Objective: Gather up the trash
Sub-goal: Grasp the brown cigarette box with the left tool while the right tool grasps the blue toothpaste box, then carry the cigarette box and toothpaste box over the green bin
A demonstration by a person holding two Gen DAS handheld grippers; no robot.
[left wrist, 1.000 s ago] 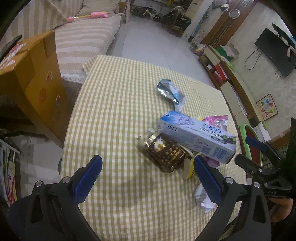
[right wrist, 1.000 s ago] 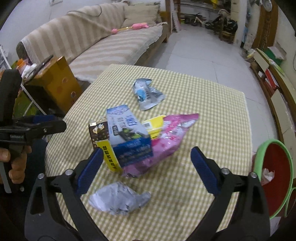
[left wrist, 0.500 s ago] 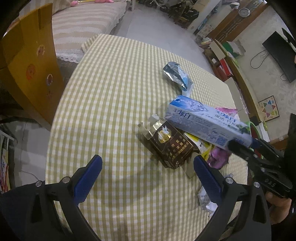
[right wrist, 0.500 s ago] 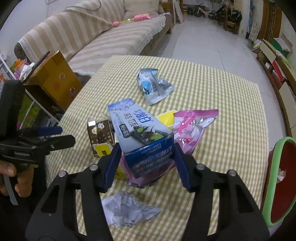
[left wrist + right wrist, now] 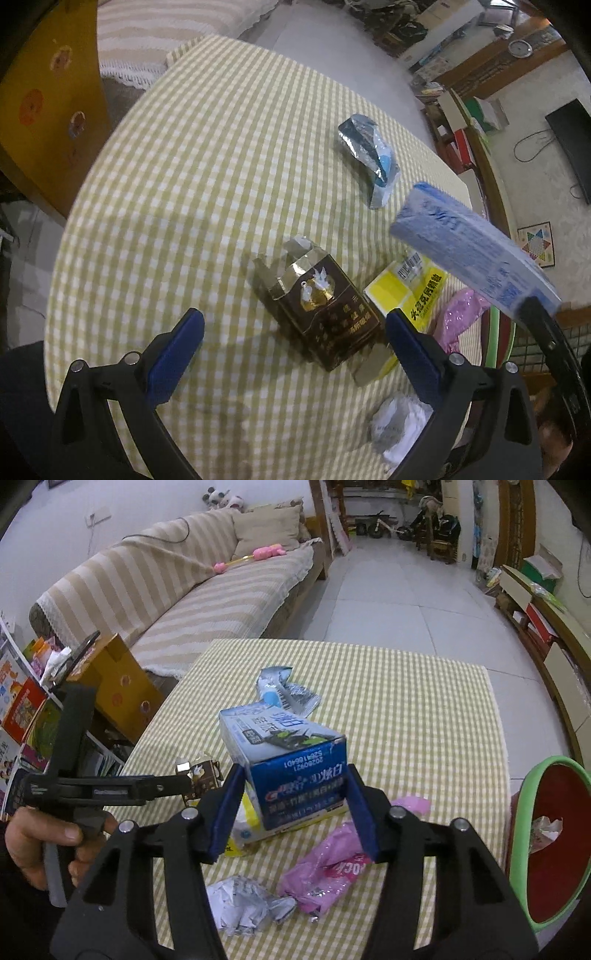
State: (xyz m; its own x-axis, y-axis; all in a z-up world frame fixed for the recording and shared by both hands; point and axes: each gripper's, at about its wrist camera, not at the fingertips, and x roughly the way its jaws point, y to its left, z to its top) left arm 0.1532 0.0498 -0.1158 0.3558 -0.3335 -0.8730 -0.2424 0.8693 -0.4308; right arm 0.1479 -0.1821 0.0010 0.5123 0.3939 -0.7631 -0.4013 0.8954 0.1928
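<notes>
My right gripper [image 5: 293,808] is shut on a blue toothpaste box [image 5: 291,760] and holds it lifted above the checked table; the box also shows in the left wrist view [image 5: 472,243]. My left gripper [image 5: 291,354] is open and empty, its fingers on either side of a brown cigarette pack [image 5: 325,306] that lies on the table. A yellow box [image 5: 410,288], a pink wrapper [image 5: 328,871], a crumpled white paper [image 5: 243,904] and a silver-blue foil wrapper [image 5: 373,155] lie on the cloth.
A green-rimmed red bin [image 5: 550,845] with some trash in it stands off the table's right side. A yellow cardboard box [image 5: 40,99] stands at the table's left edge. A striped sofa [image 5: 192,587] is behind the table.
My right gripper has closed on the toothpaste box and lifted it off the pile. My left gripper has moved forward toward the cigarette pack and stayed open.
</notes>
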